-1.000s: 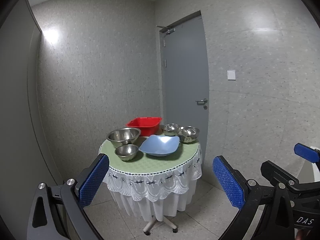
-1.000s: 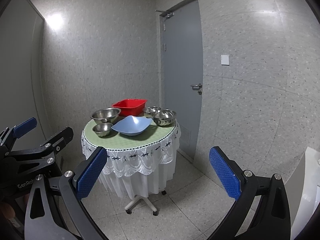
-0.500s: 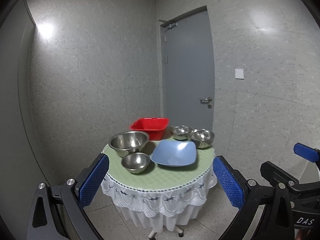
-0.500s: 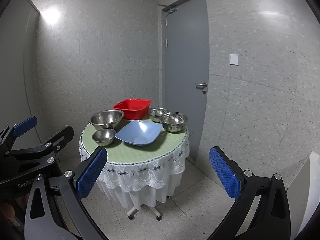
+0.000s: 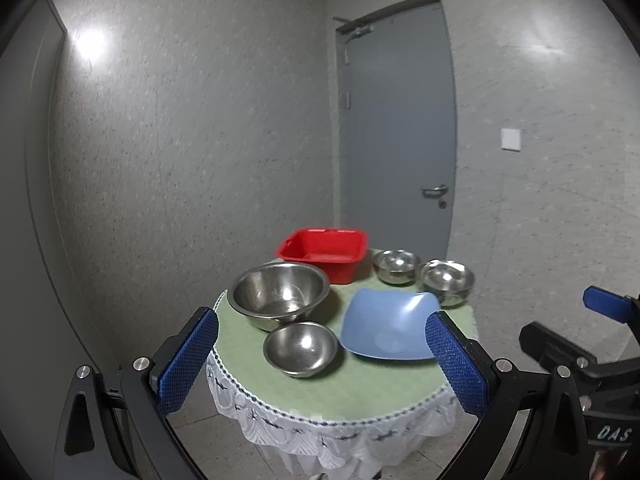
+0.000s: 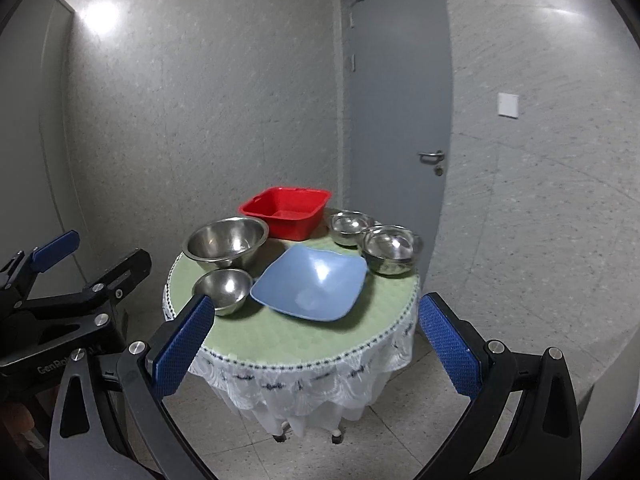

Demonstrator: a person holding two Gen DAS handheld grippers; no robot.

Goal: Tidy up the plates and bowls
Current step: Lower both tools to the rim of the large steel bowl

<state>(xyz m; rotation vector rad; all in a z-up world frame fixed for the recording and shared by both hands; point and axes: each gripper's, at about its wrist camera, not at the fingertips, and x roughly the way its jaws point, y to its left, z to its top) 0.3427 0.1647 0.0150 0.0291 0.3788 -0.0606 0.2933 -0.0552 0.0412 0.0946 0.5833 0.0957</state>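
A small round table [image 5: 352,392] [image 6: 280,340] with a green top and white lace skirt carries a blue square plate [image 5: 390,326] [image 6: 312,282], a large steel bowl [image 5: 278,294] [image 6: 226,242], a small steel bowl [image 5: 300,348] [image 6: 224,288], two more steel bowls [image 5: 396,266] [image 5: 448,280] at the far right, and a red plastic basin [image 5: 324,252] [image 6: 286,210] at the back. My left gripper [image 5: 320,364] is open and empty, short of the table's near edge. My right gripper [image 6: 312,348] is open and empty, also in front of the table.
A grey door [image 5: 396,128] with a handle stands behind the table. Speckled grey walls close the corner. The table stands on a wheeled foot [image 6: 308,434] on a tiled floor. The other gripper shows at the edge of each view [image 5: 592,344] [image 6: 60,292].
Both grippers have come closer to the table, which now looks larger and fills the space between the fingers. Both jaws have stayed open.
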